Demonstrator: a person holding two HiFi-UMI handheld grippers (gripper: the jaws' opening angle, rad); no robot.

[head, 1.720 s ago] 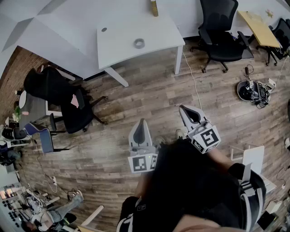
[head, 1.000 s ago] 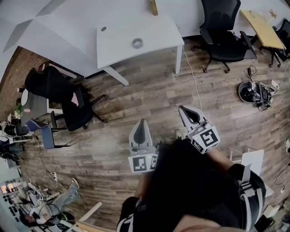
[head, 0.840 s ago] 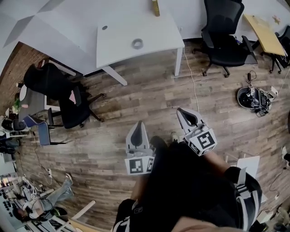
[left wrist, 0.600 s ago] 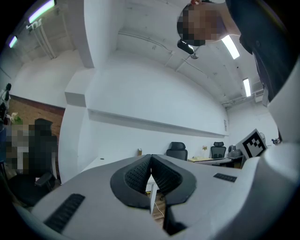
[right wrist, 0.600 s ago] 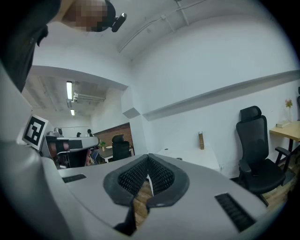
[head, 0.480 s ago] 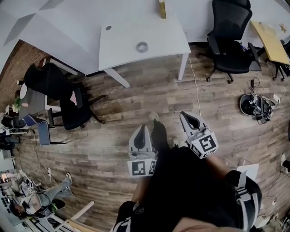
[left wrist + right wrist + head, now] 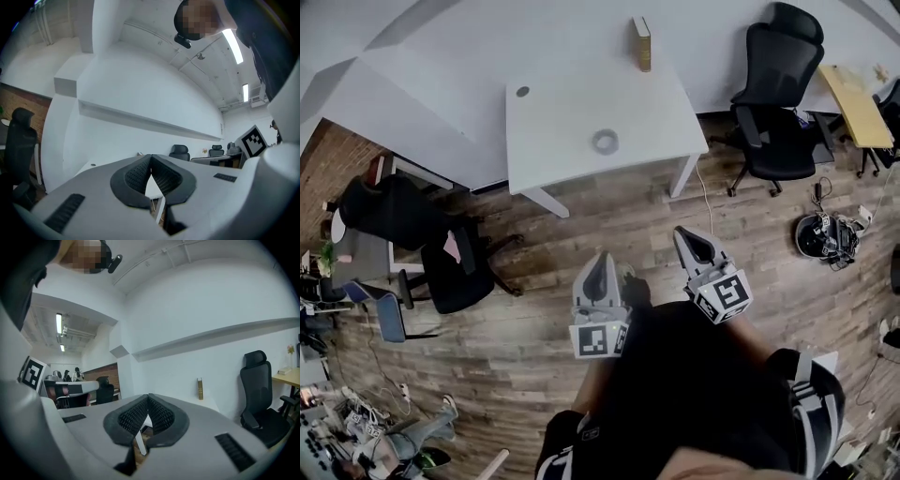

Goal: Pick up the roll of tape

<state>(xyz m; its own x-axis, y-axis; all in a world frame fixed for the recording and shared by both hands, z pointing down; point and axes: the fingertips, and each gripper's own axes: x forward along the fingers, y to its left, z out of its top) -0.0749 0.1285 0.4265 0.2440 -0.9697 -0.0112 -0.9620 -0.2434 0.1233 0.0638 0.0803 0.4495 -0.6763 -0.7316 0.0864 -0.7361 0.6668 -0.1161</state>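
Left gripper: jaws closed, empty, held over the floor short of the white table. Roll of tape: flat on the table, near its front edge, well apart from both grippers. Right gripper: jaws closed, empty, also short of the table.

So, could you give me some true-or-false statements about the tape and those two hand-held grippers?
1. The roll of tape lies on the white table. True.
2. The left gripper is clamped on the tape. False: its jaws are shut on nothing, above the wooden floor, short of the table.
3. The right gripper has its jaws together. True.
4. The slim upright box stands at the table's near edge. False: it stands at the far edge, by the wall.
5. A black office chair stands right of the table. True.
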